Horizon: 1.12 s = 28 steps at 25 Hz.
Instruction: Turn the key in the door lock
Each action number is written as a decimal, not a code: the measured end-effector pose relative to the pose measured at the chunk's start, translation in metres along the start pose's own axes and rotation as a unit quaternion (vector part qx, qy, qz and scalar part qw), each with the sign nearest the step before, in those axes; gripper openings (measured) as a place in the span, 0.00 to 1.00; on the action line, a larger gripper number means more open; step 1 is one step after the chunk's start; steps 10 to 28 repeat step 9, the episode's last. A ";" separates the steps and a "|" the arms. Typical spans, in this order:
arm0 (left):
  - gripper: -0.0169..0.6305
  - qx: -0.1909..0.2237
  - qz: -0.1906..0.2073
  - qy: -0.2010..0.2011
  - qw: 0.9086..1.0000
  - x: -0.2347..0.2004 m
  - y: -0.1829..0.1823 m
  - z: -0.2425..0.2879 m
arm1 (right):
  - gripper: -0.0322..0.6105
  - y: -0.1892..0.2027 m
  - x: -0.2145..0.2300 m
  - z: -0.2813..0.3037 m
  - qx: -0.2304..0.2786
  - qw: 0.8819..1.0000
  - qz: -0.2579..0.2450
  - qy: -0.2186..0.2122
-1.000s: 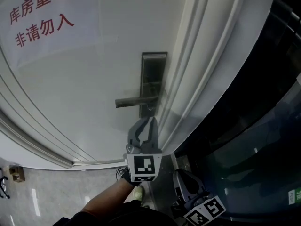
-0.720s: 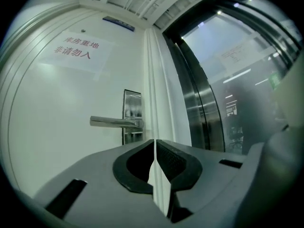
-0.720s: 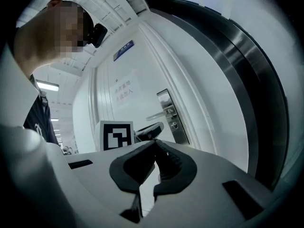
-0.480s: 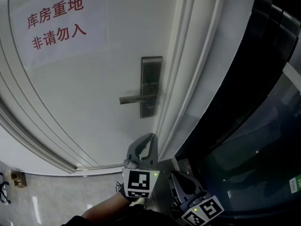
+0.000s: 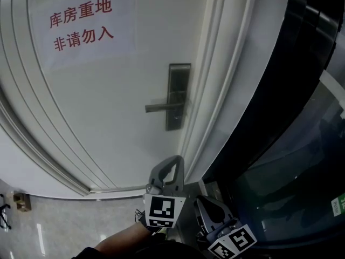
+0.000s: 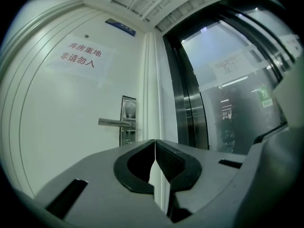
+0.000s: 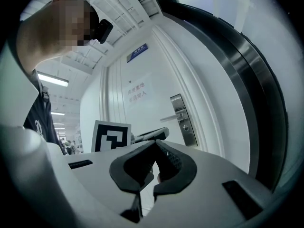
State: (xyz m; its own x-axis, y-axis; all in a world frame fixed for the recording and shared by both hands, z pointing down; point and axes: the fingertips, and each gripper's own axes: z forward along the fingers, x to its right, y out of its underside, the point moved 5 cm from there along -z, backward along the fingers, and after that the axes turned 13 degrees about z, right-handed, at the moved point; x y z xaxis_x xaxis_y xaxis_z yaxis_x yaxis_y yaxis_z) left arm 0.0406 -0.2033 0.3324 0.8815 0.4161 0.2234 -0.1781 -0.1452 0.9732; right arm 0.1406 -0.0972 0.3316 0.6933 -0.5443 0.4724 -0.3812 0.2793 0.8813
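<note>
The white door (image 5: pixel 108 117) carries a dark metal lock plate (image 5: pixel 178 93) with a lever handle (image 5: pixel 161 107) pointing left. The left gripper view shows the plate (image 6: pixel 128 113), the handle (image 6: pixel 114 123) and a small keyhole spot below them; I cannot make out a key. My left gripper (image 5: pixel 175 159) hangs below the lock, apart from the door, level, with jaws shut on nothing (image 6: pixel 155 140). My right gripper (image 5: pixel 204 199) is lower and to the right, beside the frame, tips together and empty (image 7: pixel 155 144). It sees the lock plate (image 7: pixel 183 118) and the left gripper's marker cube (image 7: pixel 111 136).
A paper sign with red characters (image 5: pixel 81 20) is stuck on the upper door. The white moulded door frame (image 5: pixel 215 90) runs along the lock side, and a dark glass and steel partition (image 5: pixel 291 144) stands right of it. A pale glossy floor (image 5: pixel 54 225) holds a small brown object (image 5: pixel 20 201).
My left gripper has drawn back from just under the lock plate and its jaws have shut. The right gripper has stayed low beside it. The door now sits farther off in the head view.
</note>
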 end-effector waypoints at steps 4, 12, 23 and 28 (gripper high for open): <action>0.04 0.002 0.000 -0.002 1.000 0.001 -0.002 -0.006 | 0.07 0.001 -0.005 -0.004 0.001 1.000 -0.002 -0.001; 0.04 0.013 0.005 -0.003 1.000 0.003 -0.009 -0.008 | 0.07 -0.003 -0.007 -0.008 0.007 1.000 -0.006 0.000; 0.04 0.013 0.005 -0.003 1.000 0.003 -0.009 -0.008 | 0.07 -0.003 -0.007 -0.008 0.007 1.000 -0.006 0.000; 0.04 0.013 0.005 -0.003 1.000 0.003 -0.009 -0.008 | 0.07 -0.003 -0.007 -0.008 0.007 1.000 -0.006 0.000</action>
